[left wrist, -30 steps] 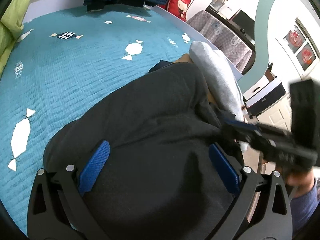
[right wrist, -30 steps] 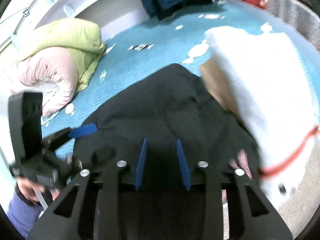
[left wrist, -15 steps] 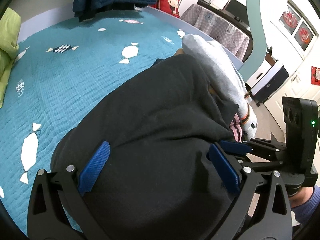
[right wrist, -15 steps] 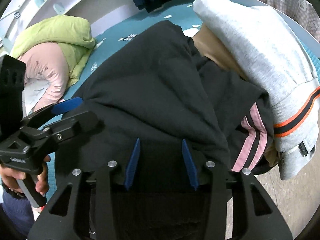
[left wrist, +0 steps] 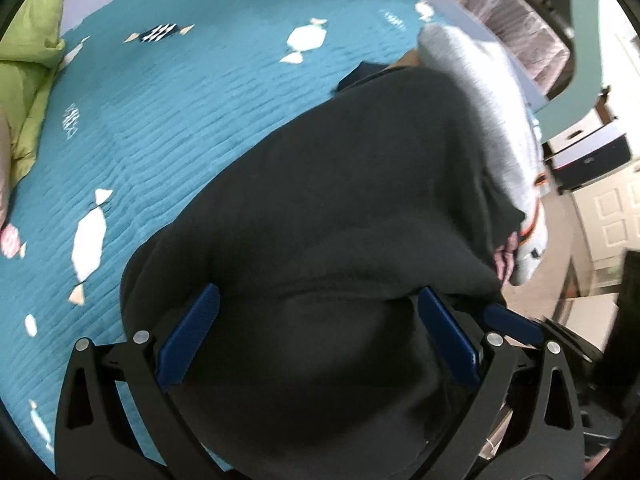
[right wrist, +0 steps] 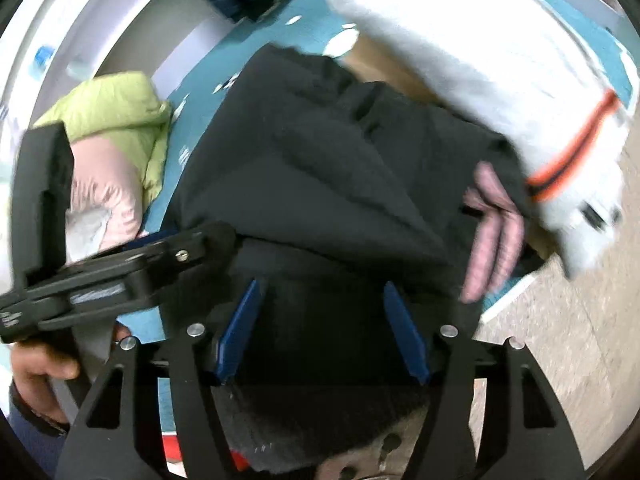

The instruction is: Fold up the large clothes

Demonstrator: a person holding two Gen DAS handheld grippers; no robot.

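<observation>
Right claw [right wrist: 322, 326] opening, pads apart, black garment [right wrist: 320, 160] between them but not pinched. Left claw [left wrist: 316, 336] wide open over same garment (pads clear of cloth). Garment heaped at bed [left wrist: 160, 100] edge, grey sweater [left wrist: 492, 100] touching its far side. No writing legible. Teal spread beyond lies bare.

The sweatshirt [left wrist: 344, 208] lies on the bed [left wrist: 168, 112], a folded garment [left wrist: 492, 104] beside it.

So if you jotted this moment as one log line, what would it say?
task: fold large clothes | black garment: on bed | left gripper: open over it | right gripper: jaws opening, cloth between
</observation>
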